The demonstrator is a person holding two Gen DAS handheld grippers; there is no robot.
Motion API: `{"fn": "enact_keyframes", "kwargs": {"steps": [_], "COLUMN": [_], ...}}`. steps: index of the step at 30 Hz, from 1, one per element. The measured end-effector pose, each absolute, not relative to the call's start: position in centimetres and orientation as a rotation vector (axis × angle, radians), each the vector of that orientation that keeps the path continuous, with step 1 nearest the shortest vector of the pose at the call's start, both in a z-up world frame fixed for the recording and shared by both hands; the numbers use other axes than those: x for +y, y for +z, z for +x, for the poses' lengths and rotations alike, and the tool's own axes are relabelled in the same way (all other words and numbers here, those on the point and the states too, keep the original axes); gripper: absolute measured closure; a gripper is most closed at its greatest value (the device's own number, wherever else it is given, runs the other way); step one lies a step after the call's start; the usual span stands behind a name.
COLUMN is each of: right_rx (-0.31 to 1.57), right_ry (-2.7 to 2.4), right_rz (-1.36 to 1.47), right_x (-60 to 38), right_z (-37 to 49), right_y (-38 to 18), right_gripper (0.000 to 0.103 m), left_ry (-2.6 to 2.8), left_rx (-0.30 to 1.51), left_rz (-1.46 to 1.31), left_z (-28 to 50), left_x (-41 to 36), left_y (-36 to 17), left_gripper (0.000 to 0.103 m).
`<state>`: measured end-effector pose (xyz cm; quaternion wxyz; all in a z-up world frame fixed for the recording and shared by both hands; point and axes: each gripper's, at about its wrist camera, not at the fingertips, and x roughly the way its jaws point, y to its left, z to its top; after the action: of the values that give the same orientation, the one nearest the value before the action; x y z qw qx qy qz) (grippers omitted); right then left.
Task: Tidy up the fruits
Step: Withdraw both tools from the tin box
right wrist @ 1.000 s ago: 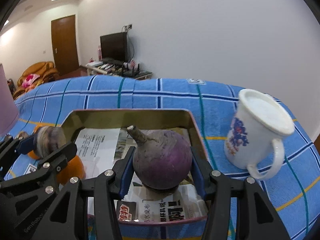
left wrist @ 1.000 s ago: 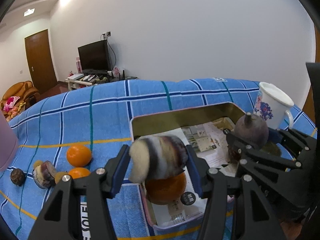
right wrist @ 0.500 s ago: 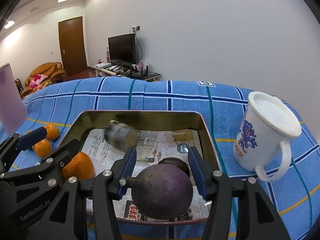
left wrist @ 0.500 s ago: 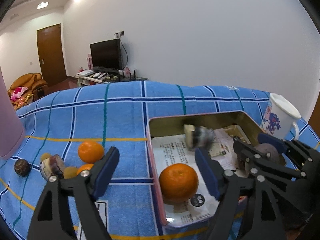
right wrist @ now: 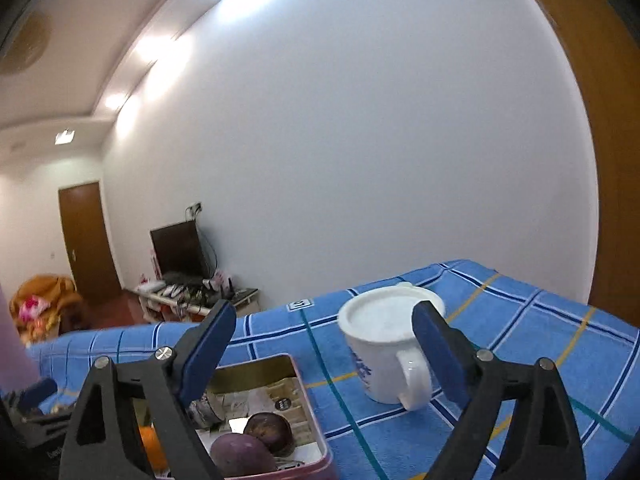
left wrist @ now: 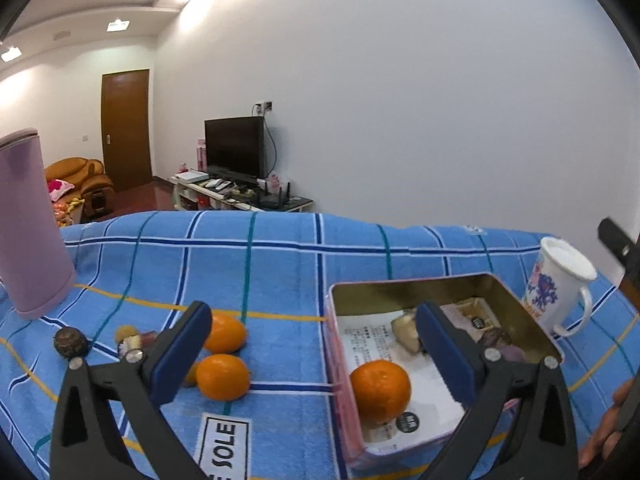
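A pink metal tin (left wrist: pixel 516 300) lined with newspaper sits on the blue checked cloth. In it lie an orange (left wrist: pixel 380 390), a pale striped fruit (left wrist: pixel 405 330) and dark purple fruits (left wrist: pixel 502 344). My left gripper (left wrist: pixel 310 354) is open and empty, above the tin's left edge. Two oranges (left wrist: pixel 223 376) and small fruits (left wrist: pixel 71 342) lie on the cloth to the left. In the right wrist view, my right gripper (right wrist: pixel 324 358) is open and empty, raised above the tin (right wrist: pixel 308 408) with the purple fruits (right wrist: pixel 244 454) below it.
A white mug with blue flowers (left wrist: pixel 560 284) stands right of the tin; it also shows in the right wrist view (right wrist: pixel 390 356). A tall lilac cup (left wrist: pixel 30 224) stands at the far left. A TV stand and sofa lie beyond the table.
Both grippers opened and dropped their fruits into the tin: the left let go of the striped fruit, the right the purple one. Both then lifted; the right swung toward the mug.
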<state>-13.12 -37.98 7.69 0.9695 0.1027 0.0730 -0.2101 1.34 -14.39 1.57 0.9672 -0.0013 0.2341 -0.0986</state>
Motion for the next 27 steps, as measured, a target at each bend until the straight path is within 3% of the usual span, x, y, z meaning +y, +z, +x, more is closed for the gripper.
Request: {"fn": "enact_keyframes", "kwargs": {"steps": [27], "right_rx": [0.262], "right_ry": [-0.316], "right_rz": [0.072], "right_x": [-34.5], "right_z": [-10.2], "right_y": [5.5], "right_gripper": [0.012], "left_ry": [-0.16], "left_rx": [0.434], "left_rz": [0.123], "left_z": [-1.1], "left_x": [-14.3], "left_y": [1.2], "left_gripper": [0.0]}}
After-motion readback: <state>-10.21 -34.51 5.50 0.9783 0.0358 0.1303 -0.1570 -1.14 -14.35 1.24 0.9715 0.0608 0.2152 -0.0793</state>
